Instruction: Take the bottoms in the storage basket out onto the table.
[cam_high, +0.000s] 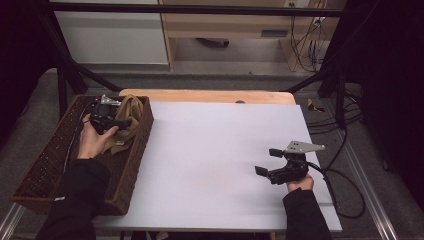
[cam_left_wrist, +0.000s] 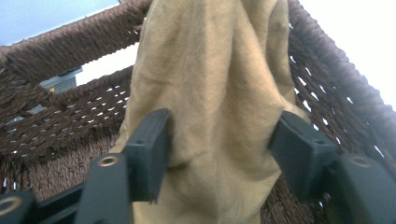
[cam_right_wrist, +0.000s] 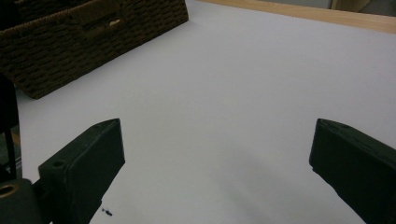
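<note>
A tan cloth (cam_high: 131, 107) lies bunched in the far end of a dark wicker basket (cam_high: 42, 165) at the table's left. My left gripper (cam_high: 120, 122) is inside the basket. In the left gripper view its two jaws press on either side of a thick fold of the cloth (cam_left_wrist: 215, 84), with the basket's woven wall (cam_left_wrist: 56, 51) behind it. My right gripper (cam_high: 267, 161) is held low over the white tabletop (cam_high: 210, 145) at the right, jaws wide apart with nothing between them (cam_right_wrist: 215, 154).
The basket (cam_right_wrist: 93, 42) stands along the table's left edge. A wooden strip (cam_high: 210, 96) borders the far edge. Cables (cam_high: 345, 180) trail off the right side. A black frame post (cam_high: 62, 85) rises behind the basket.
</note>
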